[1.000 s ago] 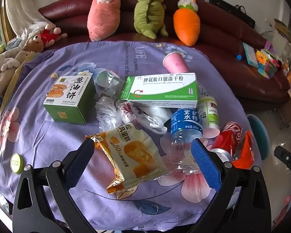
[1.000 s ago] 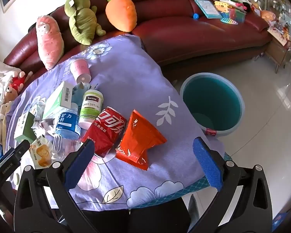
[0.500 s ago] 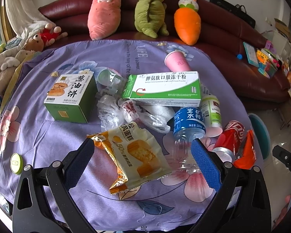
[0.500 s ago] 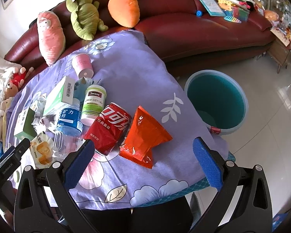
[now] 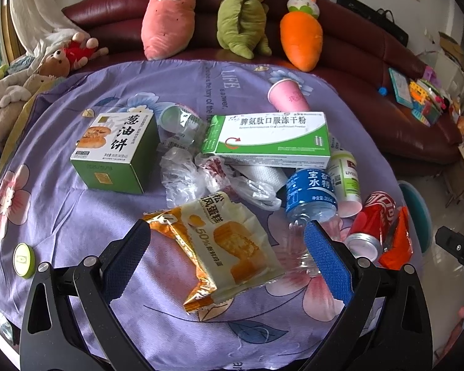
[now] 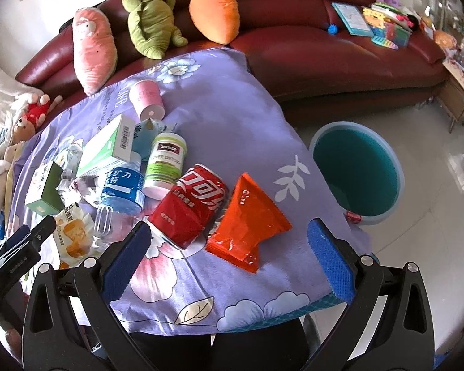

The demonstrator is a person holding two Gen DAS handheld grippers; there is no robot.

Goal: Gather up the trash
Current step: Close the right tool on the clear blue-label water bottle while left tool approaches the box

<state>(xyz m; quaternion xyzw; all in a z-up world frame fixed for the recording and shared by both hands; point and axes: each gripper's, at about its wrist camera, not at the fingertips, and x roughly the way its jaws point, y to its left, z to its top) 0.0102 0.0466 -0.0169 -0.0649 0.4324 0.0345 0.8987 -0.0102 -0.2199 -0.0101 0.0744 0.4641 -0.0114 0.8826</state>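
Trash lies scattered on a purple flowered tablecloth (image 5: 62,216). My left gripper (image 5: 225,250) is open above a yellow cake wrapper (image 5: 222,241), its fingers on either side of the wrapper. Beyond lie a blue-label water bottle (image 5: 309,191), a long green and white box (image 5: 269,139), a green biscuit box (image 5: 114,151) and crumpled plastic (image 5: 182,173). My right gripper (image 6: 229,252) is open over the table's near edge, with a red cola can (image 6: 191,204) and an orange foil packet (image 6: 247,222) just ahead of it. A teal bin (image 6: 358,173) stands on the floor to the right.
A pink paper cup (image 5: 287,95), a white supplement bottle (image 6: 167,160) and a small green disc (image 5: 23,259) also lie on the cloth. A dark red sofa (image 6: 324,40) with plush toys (image 5: 167,15) runs behind the table. Tiled floor (image 6: 442,247) lies to the right.
Both grippers have drifted slightly closer to the trash; the can and the orange packet sit lower and nearer in the right wrist view. Both stayed open.
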